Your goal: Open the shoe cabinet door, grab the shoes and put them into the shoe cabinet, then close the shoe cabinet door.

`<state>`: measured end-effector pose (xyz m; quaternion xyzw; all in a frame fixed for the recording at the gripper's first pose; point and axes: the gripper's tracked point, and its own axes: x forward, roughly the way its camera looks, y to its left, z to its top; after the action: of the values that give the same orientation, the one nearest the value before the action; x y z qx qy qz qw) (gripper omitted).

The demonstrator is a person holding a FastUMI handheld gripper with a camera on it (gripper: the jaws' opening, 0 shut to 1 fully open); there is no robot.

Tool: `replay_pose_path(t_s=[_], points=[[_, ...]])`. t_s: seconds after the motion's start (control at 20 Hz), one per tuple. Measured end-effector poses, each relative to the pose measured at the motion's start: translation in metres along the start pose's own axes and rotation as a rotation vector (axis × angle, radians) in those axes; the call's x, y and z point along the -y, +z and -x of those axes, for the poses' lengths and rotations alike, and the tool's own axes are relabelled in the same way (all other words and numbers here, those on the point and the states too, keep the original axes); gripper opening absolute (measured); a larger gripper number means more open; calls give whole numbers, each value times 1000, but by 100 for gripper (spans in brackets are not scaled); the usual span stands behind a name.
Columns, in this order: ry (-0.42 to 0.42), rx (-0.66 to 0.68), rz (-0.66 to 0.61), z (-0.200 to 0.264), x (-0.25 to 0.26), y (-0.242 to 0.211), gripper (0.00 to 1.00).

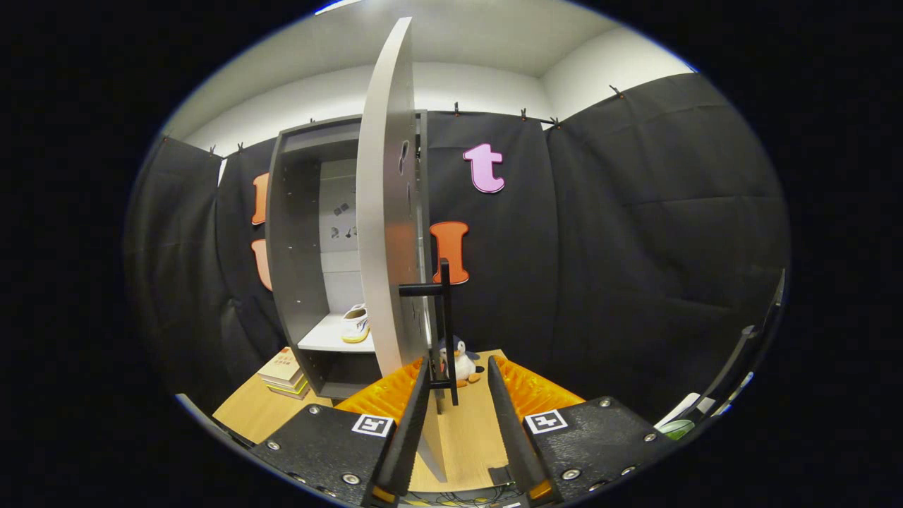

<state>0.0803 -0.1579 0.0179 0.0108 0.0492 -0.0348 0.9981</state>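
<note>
The grey shoe cabinet (296,233) stands on the wooden table with its door (384,212) swung out towards me, seen almost edge-on. A white shoe with a yellow sole (355,324) rests on the cabinet's white shelf. The door's black vertical bar handle (444,317) stands between my fingertips, close to the left one. My gripper (458,365) is open, its fingers wider apart than the handle, and the door's lower edge also runs down between them. I cannot tell whether the left finger touches the handle.
A stack of books (283,374) lies left of the cabinet's base. A small penguin toy (465,365) sits on the wooden table (469,430) just beyond my fingertips. A white and green object (677,425) shows low at the right by a dark frame.
</note>
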Motion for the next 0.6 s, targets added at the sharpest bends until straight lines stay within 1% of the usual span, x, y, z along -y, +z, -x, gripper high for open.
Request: replay_pose_path(t_s=[0.3,0.5,0.6], points=[[132,12,11,0,-55,1,54],[203,20,38,-6,-86,4,54],[241,22,25,-8,-101,5,54]])
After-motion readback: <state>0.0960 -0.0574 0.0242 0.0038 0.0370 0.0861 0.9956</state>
